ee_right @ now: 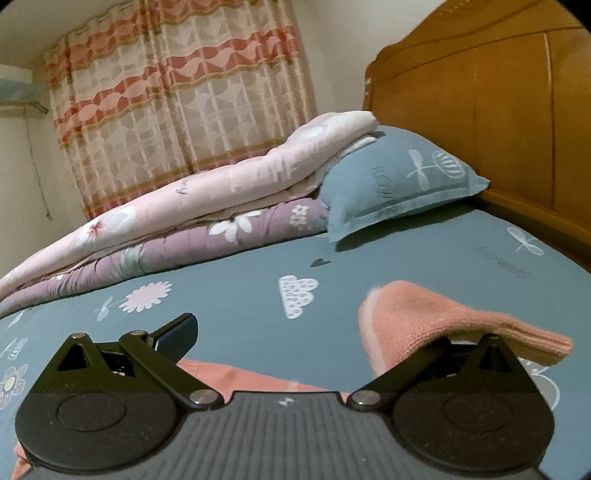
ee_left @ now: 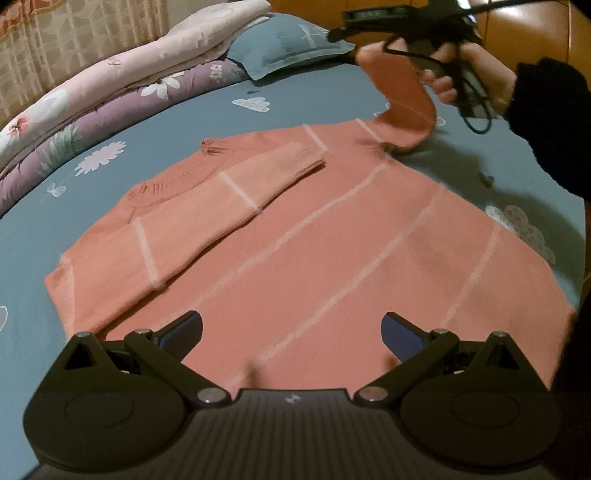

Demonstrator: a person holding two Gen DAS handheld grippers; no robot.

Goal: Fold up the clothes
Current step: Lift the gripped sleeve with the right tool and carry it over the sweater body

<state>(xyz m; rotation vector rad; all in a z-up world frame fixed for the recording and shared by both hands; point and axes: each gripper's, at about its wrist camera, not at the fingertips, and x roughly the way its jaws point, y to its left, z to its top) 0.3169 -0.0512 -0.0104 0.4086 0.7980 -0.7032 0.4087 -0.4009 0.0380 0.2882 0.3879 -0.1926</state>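
A salmon-pink sweater (ee_left: 332, 240) with thin white stripes lies flat on the blue bedsheet (ee_left: 303, 92). One sleeve (ee_left: 258, 181) is folded across its chest. My left gripper (ee_left: 291, 321) hovers open over the hem, holding nothing. At the top right of the left wrist view, a hand (ee_left: 476, 77) holds my right gripper (ee_left: 369, 26), and the other sleeve (ee_left: 402, 96) is lifted off the bed. In the right wrist view that sleeve (ee_right: 424, 321) drapes over one finger and hides it. The right gripper (ee_right: 288, 325) has its jaws spread wide, not clamped on the sleeve.
Folded pink and purple floral quilts (ee_left: 110, 92) and a blue pillow (ee_left: 291, 40) lie along the far side of the bed. A wooden headboard (ee_right: 498, 110) and a patterned curtain (ee_right: 184, 92) stand behind. A dark sleeve (ee_left: 546, 122) reaches in at right.
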